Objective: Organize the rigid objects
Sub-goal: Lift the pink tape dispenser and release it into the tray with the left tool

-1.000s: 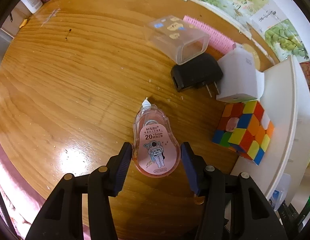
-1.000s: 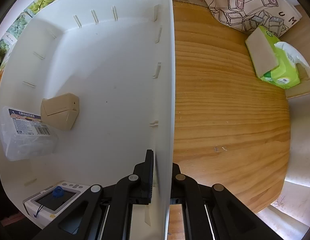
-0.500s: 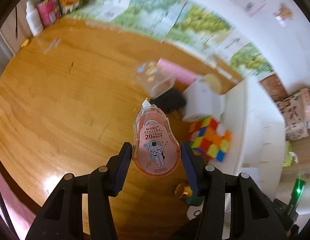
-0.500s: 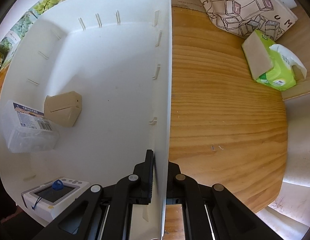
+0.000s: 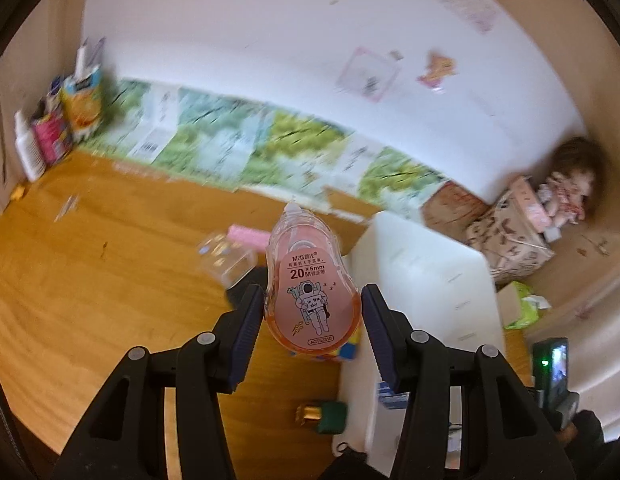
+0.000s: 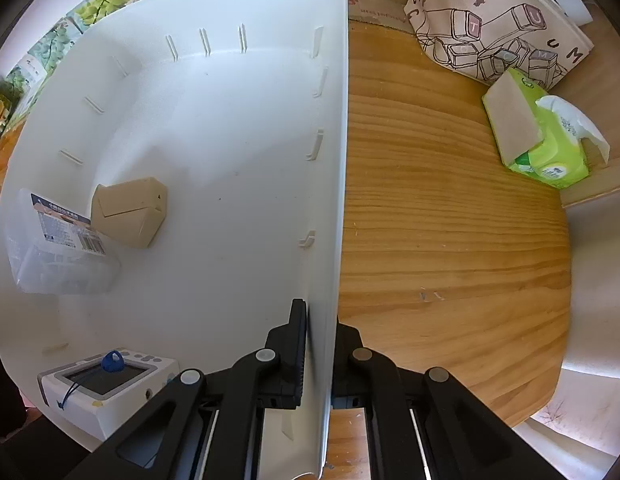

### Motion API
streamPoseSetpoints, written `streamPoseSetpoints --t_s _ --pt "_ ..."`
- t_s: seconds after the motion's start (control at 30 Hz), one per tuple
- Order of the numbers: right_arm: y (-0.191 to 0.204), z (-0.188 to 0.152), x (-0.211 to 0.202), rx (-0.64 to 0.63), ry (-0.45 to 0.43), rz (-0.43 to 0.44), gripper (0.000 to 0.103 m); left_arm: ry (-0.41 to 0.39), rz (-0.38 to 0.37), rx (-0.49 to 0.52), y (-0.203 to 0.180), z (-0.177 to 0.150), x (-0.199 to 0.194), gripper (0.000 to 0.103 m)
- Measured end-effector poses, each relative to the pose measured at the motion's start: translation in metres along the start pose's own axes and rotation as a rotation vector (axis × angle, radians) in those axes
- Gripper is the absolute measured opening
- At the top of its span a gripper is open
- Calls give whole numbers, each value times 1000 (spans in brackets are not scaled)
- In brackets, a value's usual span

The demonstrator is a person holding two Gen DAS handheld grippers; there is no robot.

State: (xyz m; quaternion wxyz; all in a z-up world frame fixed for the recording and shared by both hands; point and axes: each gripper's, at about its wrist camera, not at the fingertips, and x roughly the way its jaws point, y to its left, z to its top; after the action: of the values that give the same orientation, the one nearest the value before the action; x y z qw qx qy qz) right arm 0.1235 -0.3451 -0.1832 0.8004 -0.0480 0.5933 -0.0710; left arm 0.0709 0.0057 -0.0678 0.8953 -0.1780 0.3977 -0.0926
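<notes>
One pear-shaped translucent correction tape (image 5: 310,296), smooth white bin (image 6: 214,128)

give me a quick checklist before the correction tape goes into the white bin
1. Correction tape held between the left gripper fingers: ok.
2. Tape lifted clear of the wooden table: ok.
3. Right gripper shut on the white bin side wall, steadying it: ok.
4. Bare floor left in the bin beside the beige box, clear packet and white device: ok.
5. Left gripper above the bin opening: not ok, bin off to the right.
</notes>
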Motion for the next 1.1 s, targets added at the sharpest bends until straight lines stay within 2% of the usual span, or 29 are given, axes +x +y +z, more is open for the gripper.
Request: streamPoseSetpoints --t_s 0.2,0.57,1.1 --pt "0 -2 -3 4 -4 0 8 -27 -83 94 -22 3 -9 54" --pt "-1 -2 -4 3 -2 -1 9 -15 -213 232 -64 -7 -13 54" --pt "1 -3 -3 -2 1 -11 10 121 -333 422 -124 -37 0 54"
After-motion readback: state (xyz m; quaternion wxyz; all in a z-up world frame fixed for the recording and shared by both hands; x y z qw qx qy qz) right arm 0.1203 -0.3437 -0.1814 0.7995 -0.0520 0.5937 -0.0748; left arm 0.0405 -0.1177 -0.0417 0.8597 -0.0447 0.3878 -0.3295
